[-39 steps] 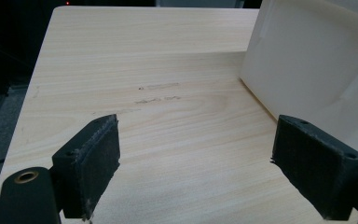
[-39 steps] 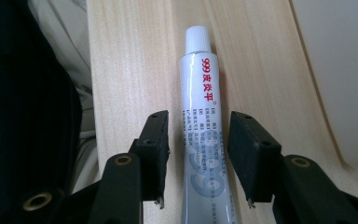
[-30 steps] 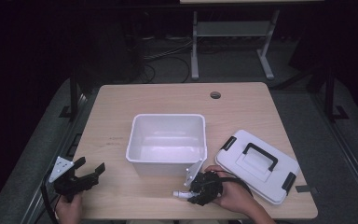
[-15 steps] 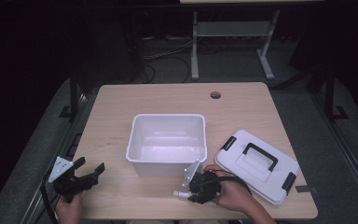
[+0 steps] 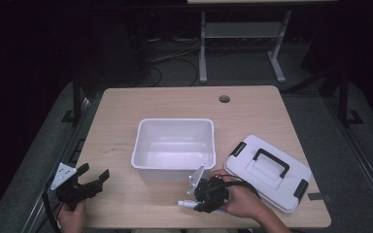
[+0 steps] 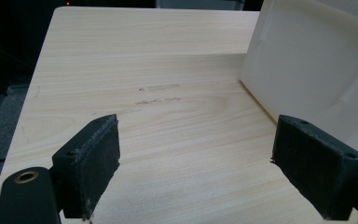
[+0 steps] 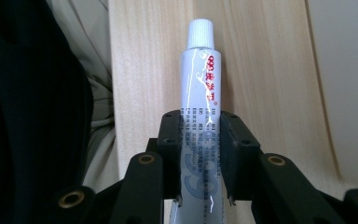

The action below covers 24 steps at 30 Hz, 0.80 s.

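— Which step is this?
— Pickup: the right claw has just closed on the tube, low on the counter before the bin.
— Next?
— Probably lift it into the bin. The left claw gapes empty.

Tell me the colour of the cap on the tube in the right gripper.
White, on the tube; the right gripper view shows it best.

Dark room, grey floor, cables and a metal stand behind.
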Available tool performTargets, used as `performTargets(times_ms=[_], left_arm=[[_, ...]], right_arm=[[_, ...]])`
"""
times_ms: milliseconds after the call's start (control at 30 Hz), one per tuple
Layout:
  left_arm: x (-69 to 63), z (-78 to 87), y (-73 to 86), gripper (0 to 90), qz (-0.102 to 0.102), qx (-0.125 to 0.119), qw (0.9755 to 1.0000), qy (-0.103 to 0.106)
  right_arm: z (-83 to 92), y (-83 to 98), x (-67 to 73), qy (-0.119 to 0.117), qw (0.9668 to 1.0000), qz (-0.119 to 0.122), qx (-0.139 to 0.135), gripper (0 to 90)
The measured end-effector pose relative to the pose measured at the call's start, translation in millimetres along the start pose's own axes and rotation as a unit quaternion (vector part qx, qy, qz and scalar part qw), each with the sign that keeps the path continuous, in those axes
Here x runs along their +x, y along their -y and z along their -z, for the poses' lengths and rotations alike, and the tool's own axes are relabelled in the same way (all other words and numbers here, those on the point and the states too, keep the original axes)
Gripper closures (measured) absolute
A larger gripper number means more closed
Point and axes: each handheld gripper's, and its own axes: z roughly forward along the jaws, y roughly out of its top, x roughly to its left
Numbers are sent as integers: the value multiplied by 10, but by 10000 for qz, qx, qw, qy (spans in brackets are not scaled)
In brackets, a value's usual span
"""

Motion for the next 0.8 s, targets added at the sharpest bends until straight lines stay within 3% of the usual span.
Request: performTargets(times_ms=[800], left_arm=[[-2,-5,-1,140,10,-8,10000,2]], right_arm=[[511,-321,20,-258,9986,225,-391,714]])
